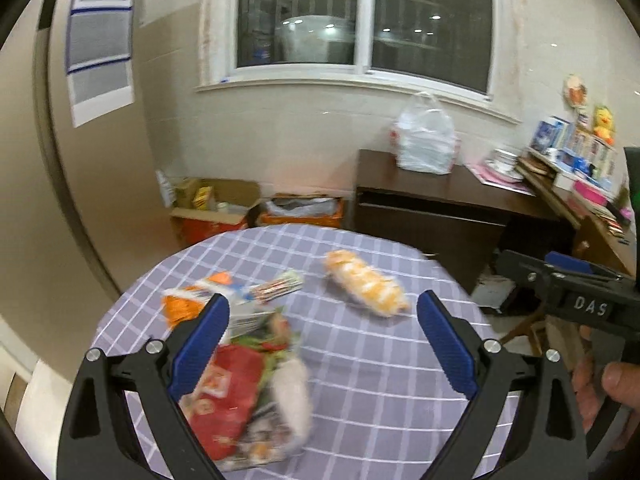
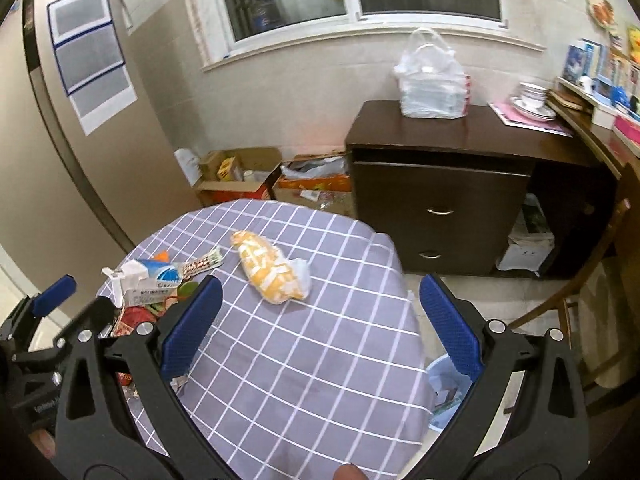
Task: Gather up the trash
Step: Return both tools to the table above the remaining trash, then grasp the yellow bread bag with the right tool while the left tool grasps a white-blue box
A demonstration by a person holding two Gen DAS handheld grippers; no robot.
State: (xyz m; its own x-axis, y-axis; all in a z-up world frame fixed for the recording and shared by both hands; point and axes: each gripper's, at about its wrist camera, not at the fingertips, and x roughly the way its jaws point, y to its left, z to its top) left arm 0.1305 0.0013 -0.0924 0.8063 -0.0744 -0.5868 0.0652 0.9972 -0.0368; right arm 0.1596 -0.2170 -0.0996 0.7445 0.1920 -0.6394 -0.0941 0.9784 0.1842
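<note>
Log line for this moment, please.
left gripper: open, over wrapper pile | right gripper: open, empty | orange packet: on table

Left gripper (image 1: 322, 312): jaws spread wide, blue pads (image 1: 200, 344) facing inward, nothing between them. Right gripper (image 2: 320, 298): jaws likewise wide apart, empty. In the left wrist view the right gripper's body sits at the right edge, gripped by a hand (image 1: 608, 396). In the right wrist view the left gripper appears at the left edge.

Checked cloth tablecloth (image 2: 320, 360); glossy plastic wrapper (image 2: 272, 268); polished wood cabinet (image 2: 440, 208).
</note>
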